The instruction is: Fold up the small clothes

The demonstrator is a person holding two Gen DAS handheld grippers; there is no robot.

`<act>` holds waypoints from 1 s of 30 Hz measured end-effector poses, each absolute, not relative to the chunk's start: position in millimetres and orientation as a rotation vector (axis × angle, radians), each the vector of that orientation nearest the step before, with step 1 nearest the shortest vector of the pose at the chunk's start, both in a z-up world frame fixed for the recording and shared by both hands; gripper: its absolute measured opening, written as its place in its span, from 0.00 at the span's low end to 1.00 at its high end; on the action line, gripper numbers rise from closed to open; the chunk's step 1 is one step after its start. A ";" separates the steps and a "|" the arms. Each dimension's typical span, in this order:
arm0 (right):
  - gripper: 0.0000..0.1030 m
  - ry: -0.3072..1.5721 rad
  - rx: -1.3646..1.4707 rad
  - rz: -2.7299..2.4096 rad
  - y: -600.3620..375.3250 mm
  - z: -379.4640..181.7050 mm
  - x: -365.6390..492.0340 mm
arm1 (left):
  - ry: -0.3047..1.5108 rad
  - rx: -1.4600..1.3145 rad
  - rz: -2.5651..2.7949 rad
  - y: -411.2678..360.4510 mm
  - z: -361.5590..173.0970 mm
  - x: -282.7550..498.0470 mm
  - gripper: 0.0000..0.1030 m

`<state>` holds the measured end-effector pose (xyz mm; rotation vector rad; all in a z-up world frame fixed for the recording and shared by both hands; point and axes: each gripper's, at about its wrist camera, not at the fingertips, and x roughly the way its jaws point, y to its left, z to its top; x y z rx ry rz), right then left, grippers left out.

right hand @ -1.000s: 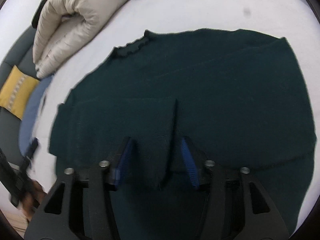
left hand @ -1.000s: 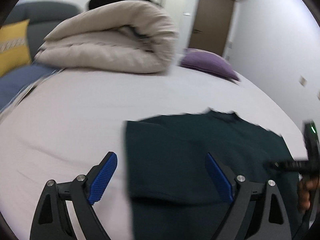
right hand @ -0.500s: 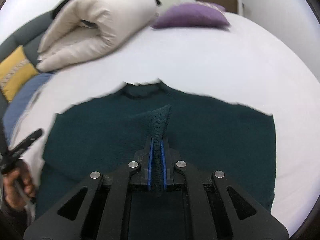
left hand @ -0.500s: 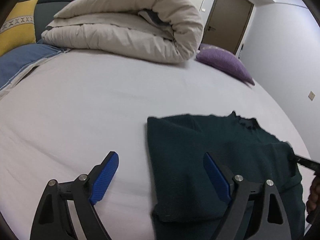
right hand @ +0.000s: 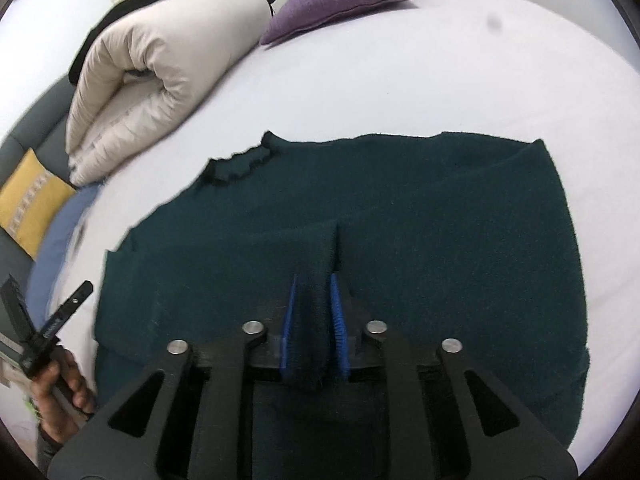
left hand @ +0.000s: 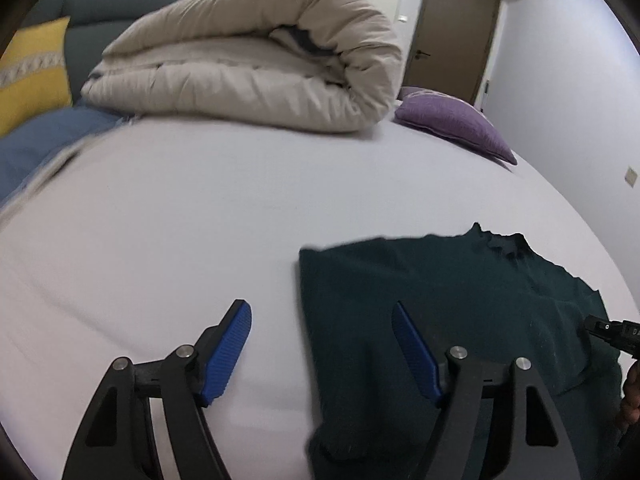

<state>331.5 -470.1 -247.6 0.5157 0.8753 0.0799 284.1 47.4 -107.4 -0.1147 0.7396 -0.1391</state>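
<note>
Closest in, the right gripper (right hand: 314,316) has its fingers pinched on a bunched fold of the dark green sweater (right hand: 420,240) — looks like a sleeve or the hem, hard to say with this blur. The left gripper (left hand: 322,350) is spread wide and holding nothing, hanging over the sweater's left edge. The sweater itself lies mostly flat on the white bed (left hand: 180,220), neckline (right hand: 240,162) pointing away. So I'd say the folding has barely started — one flap picked up, the rest left to do. Further back sit a rolled beige duvet (left hand: 256,68) and a purple pillow (left hand: 452,124)
</note>
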 end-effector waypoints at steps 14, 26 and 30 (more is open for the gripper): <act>0.00 0.889 0.335 -0.070 -473.1 -263.2 339.5 | 0.860 -0.022 -0.055 43.2 -144.5 342.0 0.65; 0.22 0.802 0.318 0.071 -446.7 -225.5 307.8 | 0.778 0.236 -0.008 23.4 -122.8 282.2 0.52; 0.19 0.897 0.209 0.032 -430.3 -255.1 316.0 | 0.832 0.219 0.004 33.4 -134.8 282.6 0.52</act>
